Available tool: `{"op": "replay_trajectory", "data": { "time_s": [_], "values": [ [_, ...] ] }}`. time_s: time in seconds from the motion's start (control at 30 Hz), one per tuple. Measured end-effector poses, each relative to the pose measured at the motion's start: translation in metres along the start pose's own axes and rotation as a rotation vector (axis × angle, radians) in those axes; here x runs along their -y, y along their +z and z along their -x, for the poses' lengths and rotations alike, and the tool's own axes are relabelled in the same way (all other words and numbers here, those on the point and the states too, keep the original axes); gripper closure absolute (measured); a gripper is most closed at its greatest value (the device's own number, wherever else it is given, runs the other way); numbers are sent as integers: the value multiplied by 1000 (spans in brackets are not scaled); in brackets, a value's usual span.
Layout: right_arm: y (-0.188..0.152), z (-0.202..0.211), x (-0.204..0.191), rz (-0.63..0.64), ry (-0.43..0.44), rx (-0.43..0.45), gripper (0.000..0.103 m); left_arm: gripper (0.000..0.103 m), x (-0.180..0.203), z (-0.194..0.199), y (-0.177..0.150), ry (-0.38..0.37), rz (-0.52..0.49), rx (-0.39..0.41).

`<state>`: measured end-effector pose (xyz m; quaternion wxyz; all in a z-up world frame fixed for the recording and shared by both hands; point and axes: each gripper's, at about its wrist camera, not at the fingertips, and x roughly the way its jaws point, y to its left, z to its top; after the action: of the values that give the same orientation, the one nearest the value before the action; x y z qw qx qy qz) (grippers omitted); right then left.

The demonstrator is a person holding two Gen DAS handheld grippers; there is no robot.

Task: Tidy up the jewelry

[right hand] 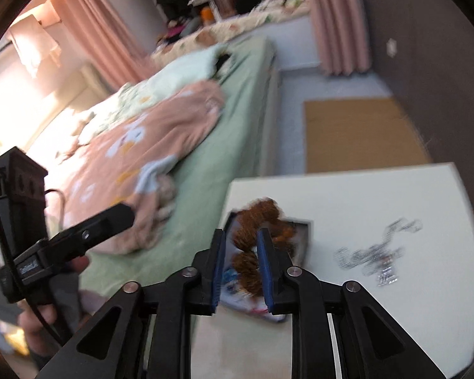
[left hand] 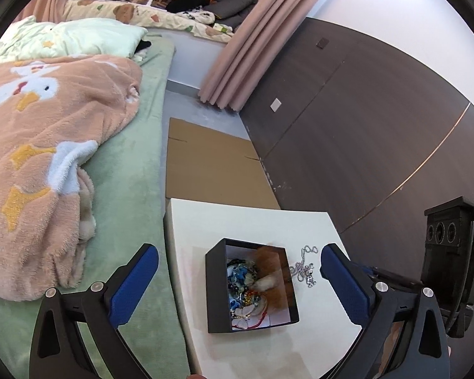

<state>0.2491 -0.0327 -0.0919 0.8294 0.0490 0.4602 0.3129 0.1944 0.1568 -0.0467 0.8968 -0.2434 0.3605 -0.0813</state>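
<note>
The left gripper stands wide, nothing between its fingers; ahead of it on the white table sits the black box of jewelry. The right gripper is narrow, its blue pads around a brown furry charm hanging over the box. A silver chain lies on the table to its right, apart from the box.

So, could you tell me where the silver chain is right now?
The silver chain lies loose on the white tabletop, just outside the black box on its right in both wrist views, untouched by either gripper.
</note>
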Motion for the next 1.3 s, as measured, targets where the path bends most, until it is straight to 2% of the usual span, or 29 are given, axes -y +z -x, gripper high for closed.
{"op": "replay_trajectory", "data": {
  "time_s": [0.03, 0.07, 0.1, 0.13, 0.33, 0.4, 0.47, 0.63, 0.77, 0.97, 1.07, 1.17, 1.23, 1.3],
  "values": [
    [0, 1, 2, -3, -7, 7, 69, 0, 0, 0, 0, 1, 1, 0],
    [-1, 4, 6, -8, -21, 16, 55, 0, 0, 0, 0, 0, 1, -2],
    [-1, 9, 13, -22, -29, 31, 50, 0, 1, -1, 1, -2, 1, -3],
    [-1, 14, 19, -37, -30, 45, 47, 0, 3, -2, 2, -4, 0, -4],
    [-3, 44, 53, -85, -45, 71, 45, 0, 28, -11, 1, -18, -33, -16],
    [-3, 54, 67, -100, -61, 92, 39, 0, 40, -17, 0, -11, -54, -32],
    [-5, 64, 82, -123, -78, 114, 27, 0, 51, -25, -3, -5, -74, -48],
    [-12, 74, 124, -199, -55, 123, 24, 0, 74, -41, -7, 10, -100, -72],
    [-22, 70, 157, -239, -74, 124, 14, 0, 93, -54, -11, 62, -137, -56],
    [-40, 59, 207, -362, -52, 120, 14, 1, 117, -80, -19, 53, -175, -79],
    [-45, 65, 222, -401, -57, 137, 14, 5, 131, -94, -24, 51, -210, -99],
    [-50, 72, 233, -413, -103, 151, 14, 7, 146, -111, -34, 59, -256, -121],
    [-52, 72, 242, -432, -153, 144, 14, 12, 156, -124, -43, 77, -293, -140],
    [-53, 74, 249, -458, -162, 136, 14, 24, 162, -134, -50, 88, -318, -167]
  ]
}}
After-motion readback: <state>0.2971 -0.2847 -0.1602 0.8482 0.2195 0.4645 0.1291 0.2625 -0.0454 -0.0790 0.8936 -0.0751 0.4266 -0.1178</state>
